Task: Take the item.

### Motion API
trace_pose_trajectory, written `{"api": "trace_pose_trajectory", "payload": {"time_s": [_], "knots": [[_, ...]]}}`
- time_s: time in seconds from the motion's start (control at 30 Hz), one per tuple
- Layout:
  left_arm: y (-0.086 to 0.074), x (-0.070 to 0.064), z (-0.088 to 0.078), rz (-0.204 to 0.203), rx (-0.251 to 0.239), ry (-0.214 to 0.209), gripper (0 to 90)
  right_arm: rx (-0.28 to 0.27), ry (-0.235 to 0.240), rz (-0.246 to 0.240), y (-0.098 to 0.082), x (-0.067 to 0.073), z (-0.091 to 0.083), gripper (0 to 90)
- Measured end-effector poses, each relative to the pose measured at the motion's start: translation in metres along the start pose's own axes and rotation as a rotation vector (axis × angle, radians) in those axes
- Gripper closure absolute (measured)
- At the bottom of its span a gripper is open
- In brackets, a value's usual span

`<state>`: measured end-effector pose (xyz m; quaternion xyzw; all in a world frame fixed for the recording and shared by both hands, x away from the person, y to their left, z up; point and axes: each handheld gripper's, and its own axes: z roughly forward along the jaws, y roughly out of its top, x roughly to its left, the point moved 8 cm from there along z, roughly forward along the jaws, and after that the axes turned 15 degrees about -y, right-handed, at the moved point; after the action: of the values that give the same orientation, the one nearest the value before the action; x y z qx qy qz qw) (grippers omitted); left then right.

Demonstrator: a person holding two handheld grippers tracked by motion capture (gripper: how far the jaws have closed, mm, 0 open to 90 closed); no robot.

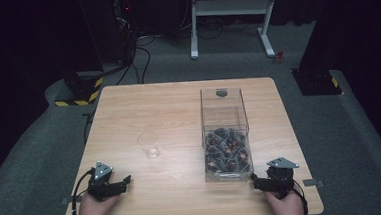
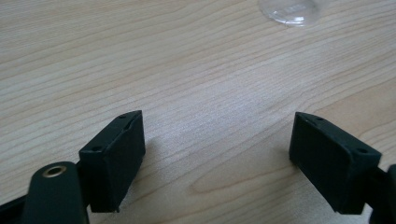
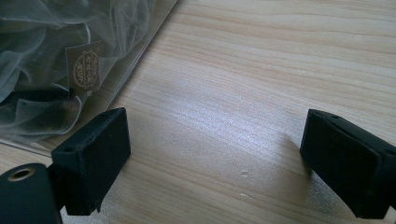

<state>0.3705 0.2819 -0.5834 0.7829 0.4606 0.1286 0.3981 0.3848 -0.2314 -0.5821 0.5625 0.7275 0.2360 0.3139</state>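
the left gripper [image 1: 117,184] rests low at the table's near left corner, held by the person's left hand [image 1: 92,211], its jaws spread wide with only bare wood between them. in the left gripper view the two black pads [image 2: 116,154] stand far apart over the table [image 2: 196,84], and the base of the cup [image 2: 292,10] shows at the top edge, well apart from them.

the right gripper [image 1: 259,182] sits at the near right corner in the right hand [image 1: 286,207], jaws likewise spread and gripping nothing. in the right gripper view its left pad [image 3: 95,156] lies just beside the wall of the box [image 3: 140,51], whether touching it cannot be told; through the clear wall show gauzy tea bags [image 3: 51,60], one with a brown printed tag [image 3: 86,70].

from the high view, the box [image 1: 223,105] is a clear plastic bin standing on the right half of the table, its long side running from near edge towards far edge, with its near end just ahead of the right gripper. the tea bags [image 1: 226,148] are heaped in its near half; the far half looks bare. the cup [image 1: 149,143], clear and upright, stands near the table's middle, left of the box and apart from it, ahead and to the right of the left gripper.
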Motion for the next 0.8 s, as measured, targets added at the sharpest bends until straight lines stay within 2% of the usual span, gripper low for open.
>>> {"api": "trace_pose_trajectory", "payload": {"time_s": [0.27, 0.4, 0.5, 0.6, 0.8], "knots": [[0.0, -0.001, 0.0, -0.004, -0.004, -0.011, 21.2, -0.004, 0.007, -0.014, 0.001, 0.0, 0.001, 8.1], [0.001, -0.001, 0.0, 0.007, 0.004, -0.019, 22.6, -0.006, 0.007, -0.013, 0.001, 0.0, 0.001, 8.2], [0.002, -0.001, 0.0, -0.005, 0.0, -0.031, 23.2, -0.003, 0.007, -0.011, 0.0, 0.0, 0.0, 8.5], [0.003, -0.001, -0.002, 0.012, -0.007, -0.033, 23.4, -0.002, 0.007, -0.009, 0.0, 0.001, 0.0, 8.5], [0.005, -0.011, -0.01, 0.023, -0.039, -0.059, 22.9, -0.002, 0.007, -0.009, 0.0, 0.001, 0.0, 8.5]]}}
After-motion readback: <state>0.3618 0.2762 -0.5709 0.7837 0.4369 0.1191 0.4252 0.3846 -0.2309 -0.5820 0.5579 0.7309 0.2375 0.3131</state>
